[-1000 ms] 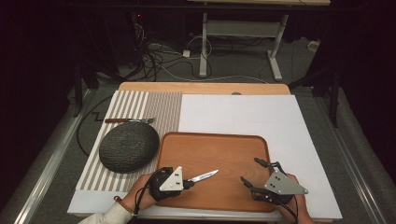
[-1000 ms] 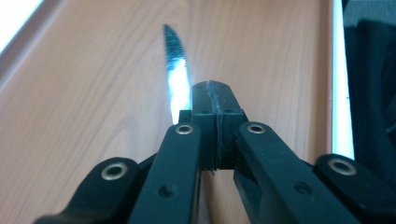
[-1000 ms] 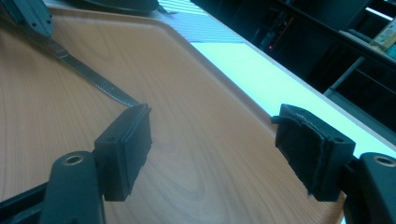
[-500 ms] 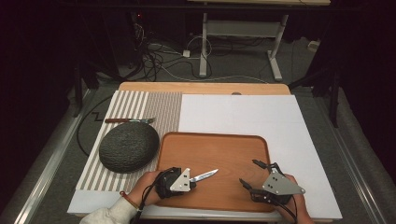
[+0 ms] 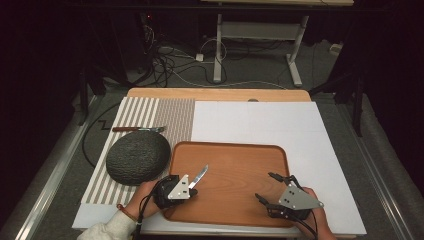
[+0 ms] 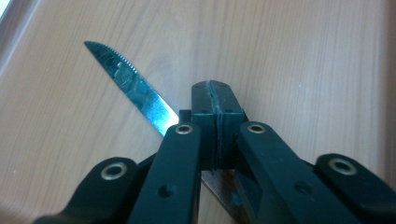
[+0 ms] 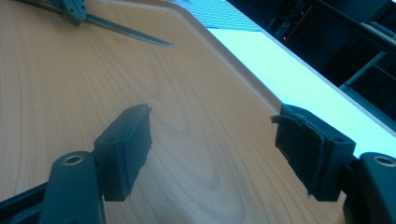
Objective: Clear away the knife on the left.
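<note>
left tool (image 5: 192, 184) clamped tight on the serrated steel knife (image 6: 133, 86); blade pokes up-right over the wooden tray (image 5: 240, 155) | right tool (image 5: 267, 189) wide open, empty, low over the tray's right side | big dark round melon-ish thing (image 5: 137, 157) just left of the knife hand, so left's nearer

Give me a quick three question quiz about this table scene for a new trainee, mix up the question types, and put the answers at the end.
1. True or false: the left gripper is shut on the serrated knife.
2. Multiple choice: the dark round object lies A) on the wooden tray, B) on the striped mat left of the tray, C) on the white board.
3. Fill in: the right gripper hovers over the wooden tray with its jaws ____.

Key: 1 true; 2 B; 3 open.
</note>
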Demonstrator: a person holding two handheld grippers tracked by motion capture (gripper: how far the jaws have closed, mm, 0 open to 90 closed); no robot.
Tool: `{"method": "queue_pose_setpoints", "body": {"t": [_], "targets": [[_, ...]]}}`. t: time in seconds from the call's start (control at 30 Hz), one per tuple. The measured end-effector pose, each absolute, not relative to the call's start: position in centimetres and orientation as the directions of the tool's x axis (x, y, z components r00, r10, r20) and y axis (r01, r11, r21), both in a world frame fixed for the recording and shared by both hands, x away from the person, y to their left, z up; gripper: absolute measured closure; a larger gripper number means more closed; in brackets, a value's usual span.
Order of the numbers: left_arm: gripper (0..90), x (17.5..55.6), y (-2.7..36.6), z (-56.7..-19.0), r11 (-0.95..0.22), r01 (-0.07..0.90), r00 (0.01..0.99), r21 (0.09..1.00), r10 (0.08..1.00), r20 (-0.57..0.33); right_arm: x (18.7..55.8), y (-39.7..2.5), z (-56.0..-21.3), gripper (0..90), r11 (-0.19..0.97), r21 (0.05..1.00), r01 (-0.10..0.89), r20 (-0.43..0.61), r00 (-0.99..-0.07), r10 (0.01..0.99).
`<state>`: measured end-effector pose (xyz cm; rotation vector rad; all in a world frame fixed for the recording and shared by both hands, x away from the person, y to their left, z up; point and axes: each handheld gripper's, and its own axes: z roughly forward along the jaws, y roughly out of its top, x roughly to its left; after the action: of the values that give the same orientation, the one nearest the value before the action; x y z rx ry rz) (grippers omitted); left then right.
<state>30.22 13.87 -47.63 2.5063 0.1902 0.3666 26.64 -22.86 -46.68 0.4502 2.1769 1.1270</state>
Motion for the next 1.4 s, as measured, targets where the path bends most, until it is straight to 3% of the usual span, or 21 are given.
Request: {"method": "queue_pose_setpoints", "body": {"t": [0.37,1.13,1.4], "targets": [[86.7,30.8,16.4,-47.8,-0.797,0.114,0.937,0.593,0.285,0.203,26.6,-22.8,-46.7,27.0,0.576,0.817,0.012,-0.382,-0.736,0.558],[84.5,31.3,18.2,-48.0,-0.776,0.142,0.933,0.614,0.312,0.177,27.1,-22.8,-46.6,27.3,0.576,0.818,0.018,-0.383,-0.729,0.567],[82.2,31.5,18.0,-47.9,-0.772,0.129,0.925,0.622,0.32,0.204,27.2,-23.4,-46.3,29.2,0.538,0.841,0.053,-0.331,-0.736,0.591]]}}
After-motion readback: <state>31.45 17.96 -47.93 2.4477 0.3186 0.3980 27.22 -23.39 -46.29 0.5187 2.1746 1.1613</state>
